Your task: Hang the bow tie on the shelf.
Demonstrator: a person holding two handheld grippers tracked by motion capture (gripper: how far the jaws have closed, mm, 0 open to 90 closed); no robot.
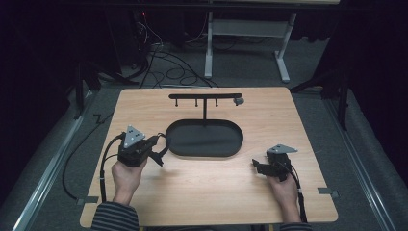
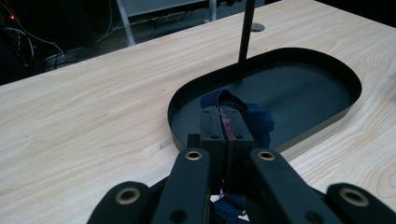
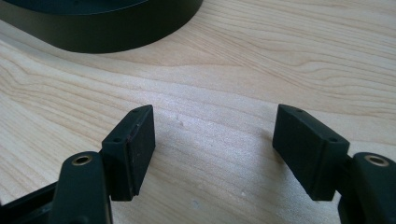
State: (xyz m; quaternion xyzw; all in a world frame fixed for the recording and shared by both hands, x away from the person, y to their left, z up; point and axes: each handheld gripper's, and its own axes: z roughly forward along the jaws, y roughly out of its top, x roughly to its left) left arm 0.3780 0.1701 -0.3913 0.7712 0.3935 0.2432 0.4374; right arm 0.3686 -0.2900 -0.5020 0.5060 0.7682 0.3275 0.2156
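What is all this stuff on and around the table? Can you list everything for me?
table: one, light wood, middle of the room.
oval tray: one, black, centre of the table.
T-shaped stand: one, black, rising from the tray's far side, small pegs under its bar.
cloth strap: one, dark blue, pinched at the tray's near left end.
white frame: one, on the floor beyond the table.
cables: several, black, on the floor behind.
left gripper: one, black, jaws shut on the strap.
right gripper: one, black, jaws open over bare wood.
hands: two, holding the grippers.
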